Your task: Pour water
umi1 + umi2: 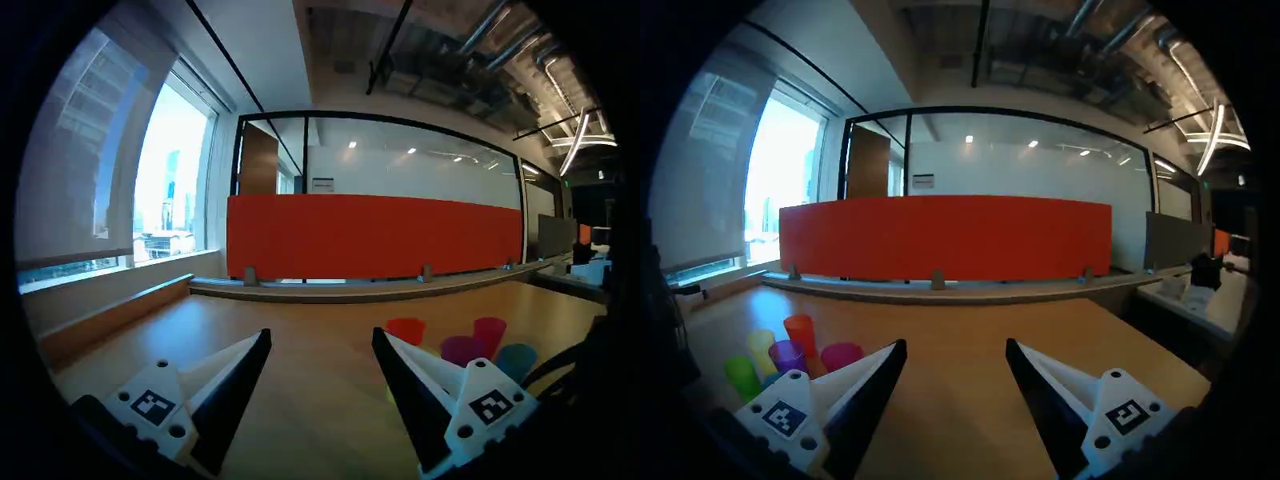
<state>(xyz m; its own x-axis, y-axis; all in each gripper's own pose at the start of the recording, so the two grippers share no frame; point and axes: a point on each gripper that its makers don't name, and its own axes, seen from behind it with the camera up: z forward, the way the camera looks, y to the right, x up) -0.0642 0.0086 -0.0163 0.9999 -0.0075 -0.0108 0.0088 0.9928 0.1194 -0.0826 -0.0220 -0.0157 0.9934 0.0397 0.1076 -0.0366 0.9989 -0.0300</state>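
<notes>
While both grippers hang low over the wooden table (pixel 320 416), their fingers stand wide apart, with bare wood between them. Just behind the right finger of the left gripper (pixel 320 334), a red cup (pixel 406 330), a pink cup (pixel 490 334), a magenta cup (pixel 460 350) and a teal cup (pixel 516 360) stand close together on the table; that finger hides part of them. In the right gripper view, the group stands beside the left finger of the right gripper (pixel 956 344), with a green cup (pixel 742 376) and a yellow cup (pixel 762 350) at its near side. If any cup holds water I cannot tell. An orange divider (pixel 368 236) closes the far edge of the table, with a glass wall (pixel 416 160) behind it and a window (pixel 168 200) at the left. Each finger carries a square black-and-white marker (pixel 152 406). The sign (pixel 922 182) on the far wall is too small to read.
</notes>
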